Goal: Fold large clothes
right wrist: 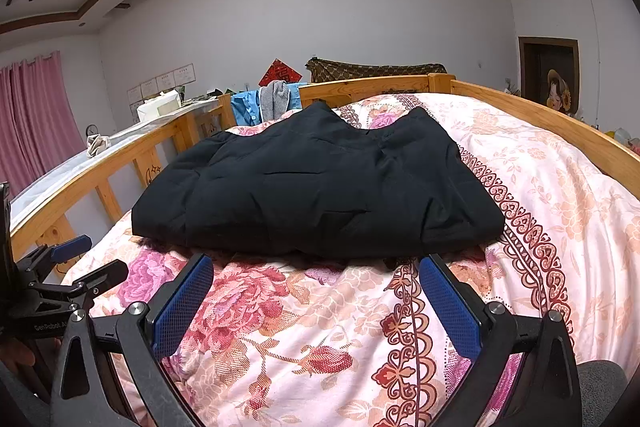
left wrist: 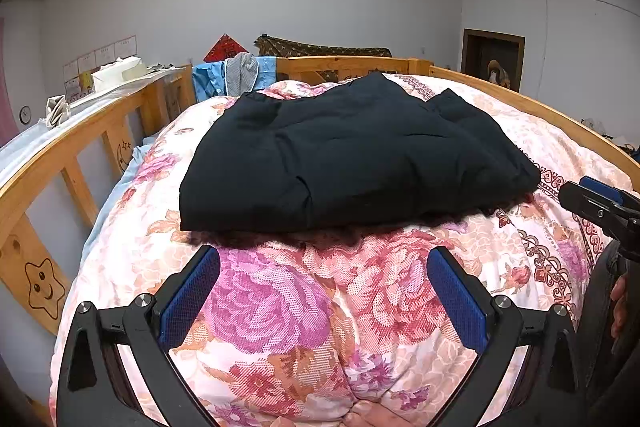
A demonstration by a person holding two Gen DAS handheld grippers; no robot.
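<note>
Left gripper (left wrist: 323,297): jaws spread wide, nothing between them, blue ribbed pads (left wrist: 188,301) facing inward over the quilt. Right gripper (right wrist: 316,303): same state, jaws wide apart and empty.

Both point forward across the bed at the black garment (left wrist: 352,155), which lies straight ahead of each gripper, its near edge just beyond the fingertips and not touching them. The right gripper shows in the left wrist view at the far right edge, level with the garment's right corner; the left gripper shows at the left edge of the right wrist view, near the garment's left corner. Neither is clearly nearer: each fronts its own end.

Garment: long axis runs left to right, across the line of approach. Appears already folded into a thick, roughly rectangular bundle. Matte dark fabric, padded or quilted look, soft puffy creases; far edge rises in two uneven peaks. Judgement: likely springy, may reopen if released loosely.

Underneath: floral quilt (right wrist: 320,339), pink and purple print, soft and mounded, so poor support for pressing a crease. Wooden bed rail (left wrist: 60,155) encloses it on both sides.
</note>
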